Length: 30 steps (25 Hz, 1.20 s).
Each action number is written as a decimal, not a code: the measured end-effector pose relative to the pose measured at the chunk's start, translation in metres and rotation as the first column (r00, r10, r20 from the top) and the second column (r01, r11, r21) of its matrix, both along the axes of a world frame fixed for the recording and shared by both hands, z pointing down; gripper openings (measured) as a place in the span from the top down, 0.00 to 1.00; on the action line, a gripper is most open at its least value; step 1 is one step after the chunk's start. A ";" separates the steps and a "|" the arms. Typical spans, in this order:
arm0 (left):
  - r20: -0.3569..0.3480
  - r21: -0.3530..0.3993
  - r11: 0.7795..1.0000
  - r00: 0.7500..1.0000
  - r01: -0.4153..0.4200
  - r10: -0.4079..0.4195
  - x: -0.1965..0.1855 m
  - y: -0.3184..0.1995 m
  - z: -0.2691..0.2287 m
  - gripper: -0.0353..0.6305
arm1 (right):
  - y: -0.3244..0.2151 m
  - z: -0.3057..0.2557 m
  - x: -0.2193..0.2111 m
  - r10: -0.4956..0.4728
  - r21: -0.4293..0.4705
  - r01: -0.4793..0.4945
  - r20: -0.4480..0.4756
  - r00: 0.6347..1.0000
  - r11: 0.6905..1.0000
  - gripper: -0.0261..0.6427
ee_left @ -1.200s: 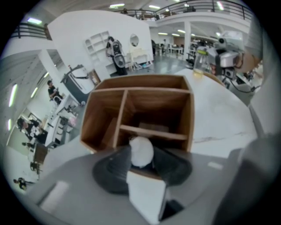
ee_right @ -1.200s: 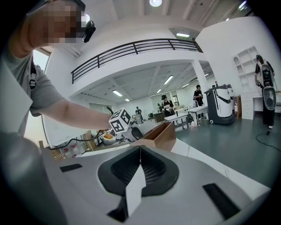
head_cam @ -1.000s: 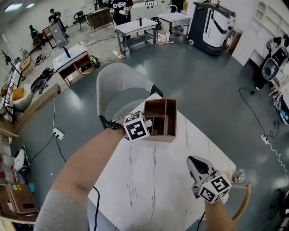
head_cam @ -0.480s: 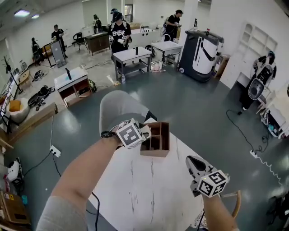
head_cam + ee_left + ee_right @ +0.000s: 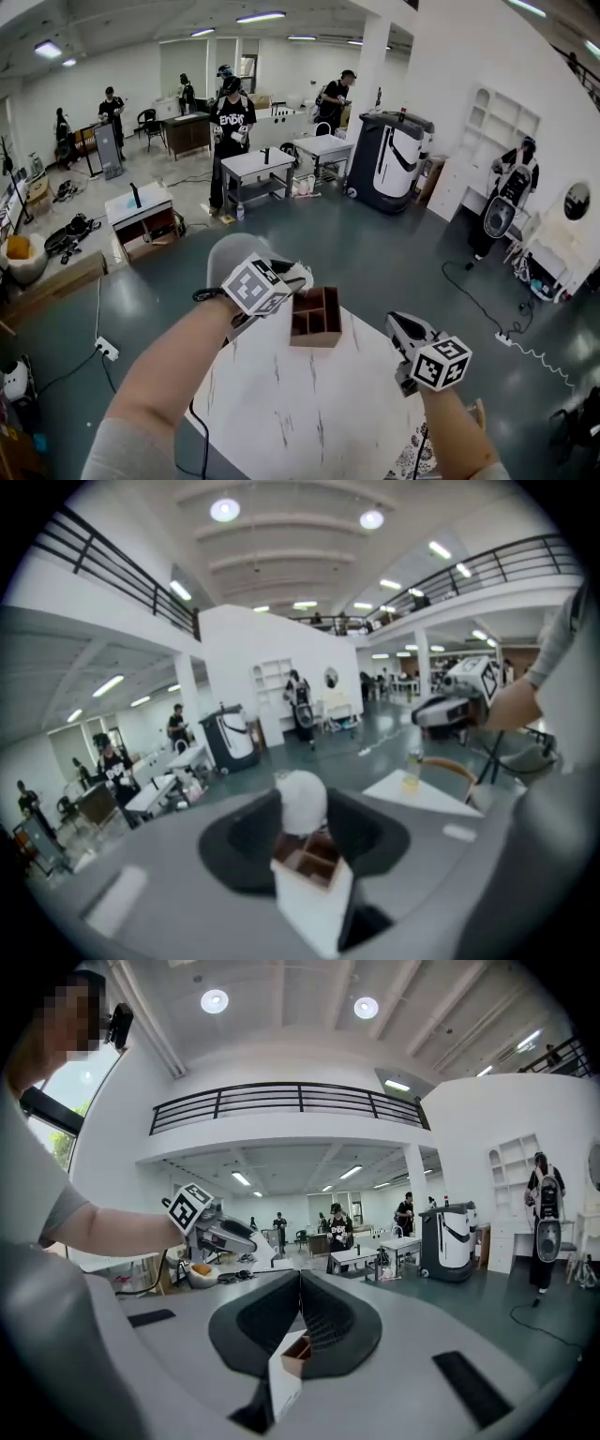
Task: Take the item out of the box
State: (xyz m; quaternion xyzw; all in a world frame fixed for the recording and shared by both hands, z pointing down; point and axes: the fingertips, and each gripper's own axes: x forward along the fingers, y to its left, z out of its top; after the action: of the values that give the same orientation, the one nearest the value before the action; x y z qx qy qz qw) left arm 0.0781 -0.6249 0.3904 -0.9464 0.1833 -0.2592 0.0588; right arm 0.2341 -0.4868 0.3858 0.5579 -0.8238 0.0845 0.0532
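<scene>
A brown wooden box [image 5: 316, 323] with several open compartments stands on the white marble table [image 5: 300, 412]. My left gripper [image 5: 292, 277] hovers just above and left of the box, shut on a small white rounded item [image 5: 296, 275]. In the left gripper view that white item [image 5: 302, 802] sits between the dark pads of the left gripper [image 5: 302, 810], with the box [image 5: 311, 857] below it. To the right of the box my right gripper [image 5: 401, 326] is lifted off the table. Its jaws meet with nothing between them in the right gripper view [image 5: 300, 1299], where the box [image 5: 296, 1353] shows small underneath.
A grey chair [image 5: 246, 255] stands behind the table's far edge. A wooden chair [image 5: 448, 769] with a small bottle [image 5: 412, 768] on it is at the table's right. People, work tables and a large black-and-white machine [image 5: 392, 159] fill the hall beyond.
My left gripper has lifted up and away from the box's left side with the white item in it. The head view has tilted up, so more of the hall shows. The right gripper rose slightly.
</scene>
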 end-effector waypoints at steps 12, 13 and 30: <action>-0.276 0.055 0.998 0.961 -0.012 0.027 -0.063 0.054 -0.133 0.71 | 0.033 -0.110 -0.041 0.054 0.091 -0.049 -0.049 0.997 0.995 0.95; -0.292 0.061 0.998 0.956 -0.012 0.030 -0.066 0.061 -0.138 0.71 | 0.036 -0.114 -0.042 0.057 0.095 -0.053 -0.047 0.997 0.994 0.95; -0.427 0.027 0.996 0.902 0.087 -0.067 -0.074 0.193 -0.163 0.71 | 0.121 -0.157 -0.027 -0.025 0.186 0.034 -0.048 0.999 0.982 0.95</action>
State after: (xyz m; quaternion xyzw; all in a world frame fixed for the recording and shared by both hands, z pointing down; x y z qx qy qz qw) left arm 0.0043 -0.4321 0.2279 -0.9705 0.2350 -0.0447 0.0287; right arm 0.2067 -0.3658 0.2283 0.5499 -0.8349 -0.0068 0.0205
